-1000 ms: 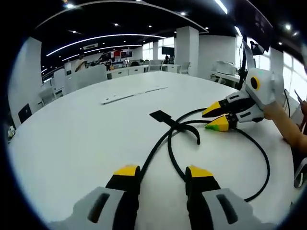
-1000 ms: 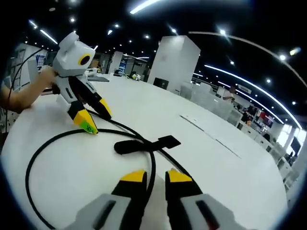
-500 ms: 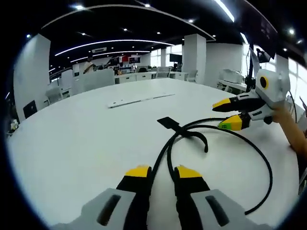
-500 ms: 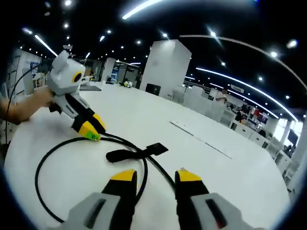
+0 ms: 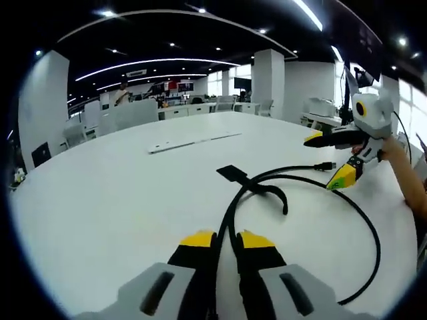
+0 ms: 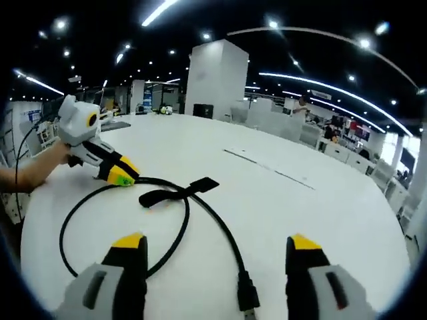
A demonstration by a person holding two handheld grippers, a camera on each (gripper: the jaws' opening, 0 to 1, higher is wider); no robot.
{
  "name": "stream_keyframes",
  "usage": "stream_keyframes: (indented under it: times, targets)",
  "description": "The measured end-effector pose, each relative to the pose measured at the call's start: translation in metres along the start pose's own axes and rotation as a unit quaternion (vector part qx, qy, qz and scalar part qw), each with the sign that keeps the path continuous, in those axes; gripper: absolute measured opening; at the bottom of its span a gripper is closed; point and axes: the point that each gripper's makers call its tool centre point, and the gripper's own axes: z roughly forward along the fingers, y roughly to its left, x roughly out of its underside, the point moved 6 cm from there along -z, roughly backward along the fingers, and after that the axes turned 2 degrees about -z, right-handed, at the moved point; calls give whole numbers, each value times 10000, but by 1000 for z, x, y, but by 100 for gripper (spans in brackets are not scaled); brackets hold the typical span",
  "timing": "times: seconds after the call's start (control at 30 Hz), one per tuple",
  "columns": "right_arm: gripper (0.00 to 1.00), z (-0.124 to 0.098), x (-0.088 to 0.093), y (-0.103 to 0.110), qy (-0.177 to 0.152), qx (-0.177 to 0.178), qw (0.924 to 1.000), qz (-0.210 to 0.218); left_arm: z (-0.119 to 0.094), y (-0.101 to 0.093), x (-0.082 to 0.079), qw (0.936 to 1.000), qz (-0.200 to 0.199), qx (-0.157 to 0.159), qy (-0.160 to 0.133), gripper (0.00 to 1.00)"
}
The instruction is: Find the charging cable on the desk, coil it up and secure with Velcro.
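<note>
My left gripper [image 5: 225,239] is closed on the cable [image 5: 363,220]. My right gripper [image 6: 212,241] stands wide open, holding nothing; the plug [image 6: 246,297] lies between its jaws at 6 o'clock.

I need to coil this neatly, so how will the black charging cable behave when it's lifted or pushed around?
The charging cable lies in smooth, wide curves, so it's probably springy rather than limp. The free plug end will likely swing when lifted. On the smooth white table it may slide easily, though the left gripper, shut on it, should anchor one side.
</note>
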Motion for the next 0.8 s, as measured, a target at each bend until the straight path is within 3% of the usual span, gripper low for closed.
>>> stream_keyframes:
  times: [0.1, 0.3, 0.47, 0.57, 0.8]
  targets:
    - [91, 0, 0, 6, 70, -92, 9999, -127, 1, 1, 0, 10000, -10, -81, -31, 10]
    - [92, -5, 5, 10, 219, -270, 9994, 93, 2, 0, -1, 9998, -33, -204, -73, 9]
    - [81, -9, 15, 13, 571, -306, 9977, 201, 2, -1, -1, 9995, -33, -298, -54, 8]
    - [79, -6, 17, 13, 557, -353, 9969, 428, 2, -2, -1, 9994, -70, -339, -69, 8]
    - [74, -9, 18, 15, 615, -344, 9963, 494, 1, -4, 0, 9992, -20, -382, -79, 8]
